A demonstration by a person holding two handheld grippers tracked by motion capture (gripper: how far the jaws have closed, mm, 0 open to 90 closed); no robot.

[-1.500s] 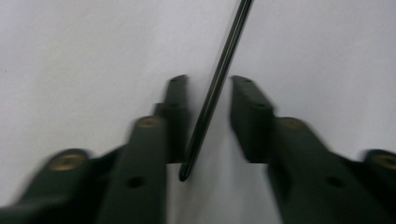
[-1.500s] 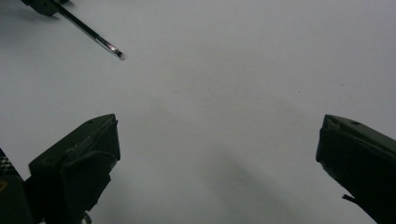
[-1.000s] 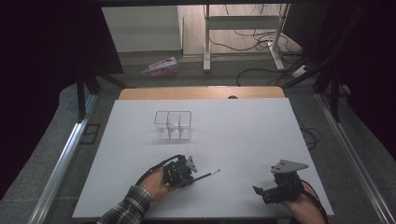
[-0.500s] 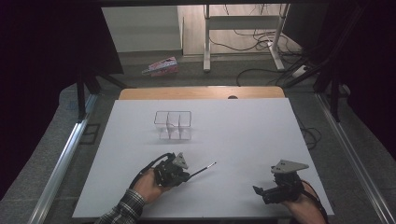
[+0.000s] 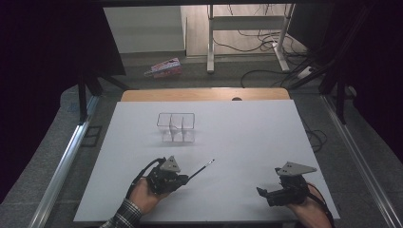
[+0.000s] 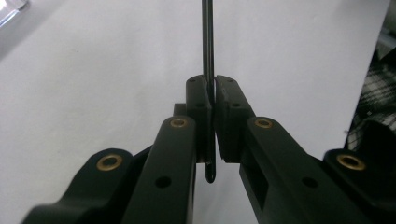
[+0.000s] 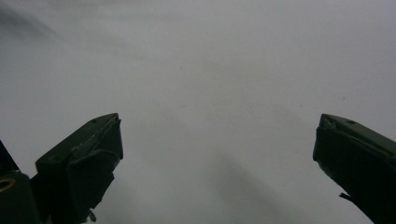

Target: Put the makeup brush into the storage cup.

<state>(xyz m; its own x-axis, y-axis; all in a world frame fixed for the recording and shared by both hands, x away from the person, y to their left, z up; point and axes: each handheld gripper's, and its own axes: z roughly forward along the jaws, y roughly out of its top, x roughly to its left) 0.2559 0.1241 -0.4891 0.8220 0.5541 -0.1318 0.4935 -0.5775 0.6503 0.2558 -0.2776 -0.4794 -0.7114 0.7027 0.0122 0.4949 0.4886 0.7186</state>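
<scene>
- Where the white table (image 5: 247,137) spreads across the high view, nothing but bare surface around most of it.
- At about eleven o'clock from the table's middle, a clear divided organizer (image 5: 176,126), upright, well apart from both hands.
- Down at seven o'clock, left gripper (image 5: 186,178) in the left hand (image 5: 142,194), jaws clamped tight on a thin dark rod (image 5: 202,169).
- Rod poking out toward one o'clock from the gripper, tip lifted off the table, pointing roughly toward the organizer yet far short of it.
- In the left gripper view, rod (image 6: 208,56) running straight to twelve o'clock between the pads, rounded end hanging below them.
- Over at five o'clock, right gripper (image 5: 261,192) low by the table edge, jaws spread wide, nothing between them.
- In the right gripper view, just blank table (image 7: 210,84) between the jaws.
</scene>
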